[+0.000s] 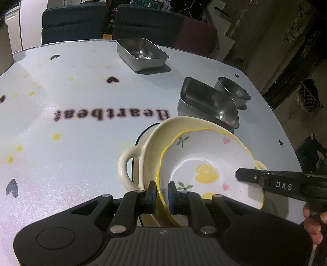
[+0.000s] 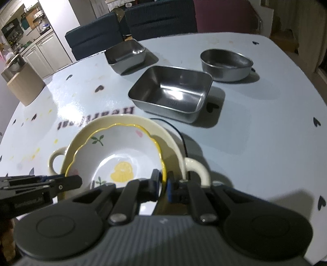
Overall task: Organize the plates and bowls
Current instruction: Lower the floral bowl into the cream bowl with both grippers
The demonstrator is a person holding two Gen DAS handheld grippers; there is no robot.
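A white scalloped plate with a yellow rim and lemon print [image 1: 206, 161] [image 2: 116, 155] sits tilted inside a cream two-handled dish [image 1: 147, 147] [image 2: 130, 122]. Under them shows the edge of a dark-rimmed plate [image 1: 141, 136] [image 2: 179, 135]. My left gripper [image 1: 162, 191] is shut on the printed plate's near rim. My right gripper [image 2: 163, 182] is shut on the same plate's rim at the opposite side, and it appears in the left wrist view as a black finger [image 1: 249, 175] over the plate.
On the pale blue table [image 1: 71, 126] [image 2: 265, 126] stand a steel rectangular tray [image 1: 206, 102] [image 2: 171, 92], a second steel tray [image 1: 141, 53] [image 2: 126, 55] further back and a round steel bowl [image 1: 233, 90] [image 2: 226, 63]. Dark chairs [image 1: 71, 22] [image 2: 159, 18] line the far edge.
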